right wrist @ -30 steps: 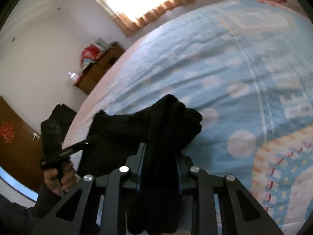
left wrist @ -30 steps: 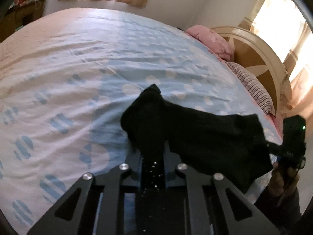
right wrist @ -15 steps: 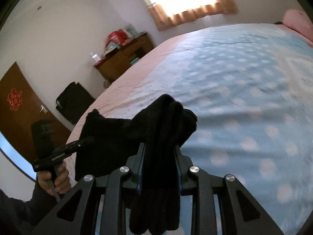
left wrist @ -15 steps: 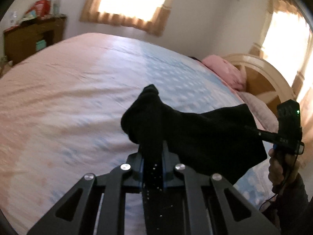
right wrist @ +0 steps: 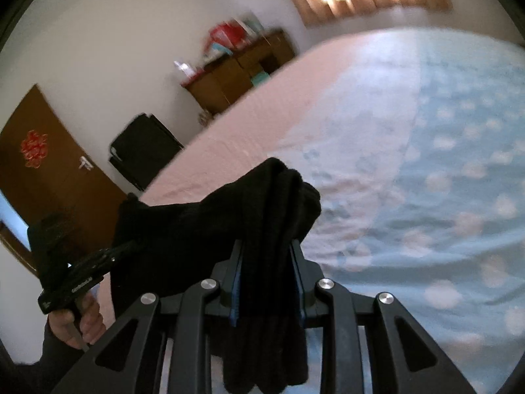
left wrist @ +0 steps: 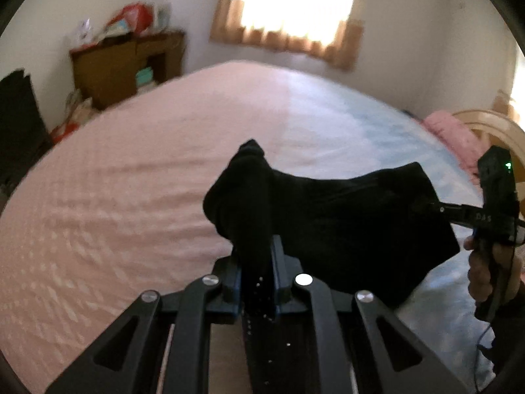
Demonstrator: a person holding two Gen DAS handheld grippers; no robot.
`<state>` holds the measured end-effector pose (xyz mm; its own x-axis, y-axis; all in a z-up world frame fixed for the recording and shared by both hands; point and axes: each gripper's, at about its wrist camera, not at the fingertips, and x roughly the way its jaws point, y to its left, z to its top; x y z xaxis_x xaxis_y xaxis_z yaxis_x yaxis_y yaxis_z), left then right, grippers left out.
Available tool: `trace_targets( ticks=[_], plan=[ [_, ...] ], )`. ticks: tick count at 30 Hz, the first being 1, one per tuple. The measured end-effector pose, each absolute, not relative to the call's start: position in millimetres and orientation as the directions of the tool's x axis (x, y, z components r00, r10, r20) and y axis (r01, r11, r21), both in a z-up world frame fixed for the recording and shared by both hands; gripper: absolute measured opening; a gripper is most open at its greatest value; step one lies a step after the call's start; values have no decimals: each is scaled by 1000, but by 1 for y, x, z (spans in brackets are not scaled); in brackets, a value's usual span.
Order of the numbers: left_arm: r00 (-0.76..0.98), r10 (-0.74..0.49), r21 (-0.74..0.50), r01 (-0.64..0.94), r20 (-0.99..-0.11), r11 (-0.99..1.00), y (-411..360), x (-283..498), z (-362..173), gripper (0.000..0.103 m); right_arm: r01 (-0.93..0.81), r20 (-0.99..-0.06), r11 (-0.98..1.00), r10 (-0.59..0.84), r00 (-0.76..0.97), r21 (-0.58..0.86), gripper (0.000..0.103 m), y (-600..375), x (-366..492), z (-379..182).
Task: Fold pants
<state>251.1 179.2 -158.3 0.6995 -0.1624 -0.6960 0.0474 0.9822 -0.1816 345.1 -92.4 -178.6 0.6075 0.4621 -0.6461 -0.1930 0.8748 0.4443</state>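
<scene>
Blown-out window point(left wrist: 295, 3) backlights the dim, motion-blurred fisheye views.

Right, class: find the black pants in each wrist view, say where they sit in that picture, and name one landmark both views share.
Left wrist view: black pants at centre, stretching right to the right gripper.
Right wrist view: black pants at centre, stretching left to the left gripper.
Shared landmark: the wooden cabinet beside the bed.

Both tools are held up side by side, the left tool point(left wrist: 257, 272) and the right tool point(right wrist: 268, 275) each clamped on bunched black cloth, each handle gripped by a hand point(left wrist: 489, 272).
</scene>
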Motion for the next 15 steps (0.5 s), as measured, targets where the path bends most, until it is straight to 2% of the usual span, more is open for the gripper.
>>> trace_targets(
  ticks=[2, 5, 6, 7, 9, 13, 15],
  plan=[
    [679, -119, -129, 35, -725, 991, 175, 256, -177, 23, -159, -676, 885, 440, 591, 437, 27, -91, 356, -198],
    [705, -78, -79, 31, -705, 996, 166, 252, -173, 33, -132, -652, 859, 467, 598, 494, 32, -102, 355, -211],
    [710, -52, -54, 20, -702, 998, 164, 250, -172, 48, -134, -650, 860, 466, 601, 493, 33, -103, 353, -211],
    [712, -18, -18, 7, -702, 1000, 161, 249, -173, 56, -135, -655, 867, 457, 602, 480, 34, -104, 350, -209],
    [702, 9, 9, -3, -712, 1000, 158, 250, -176, 56, -141, -655, 874, 447, 610, 465, 36, -102, 342, -205],
    [687, 58, 14, -69, -724, 998, 172, 252, -179, 72, -166, -679, 895, 424, 600, 413, 44, -95, 326, -202],
    [683, 57, 0, -84, -728, 996, 177, 250, -181, 75, -154, -704, 919, 379, 600, 363, 48, -94, 319, -204]
  ],
)
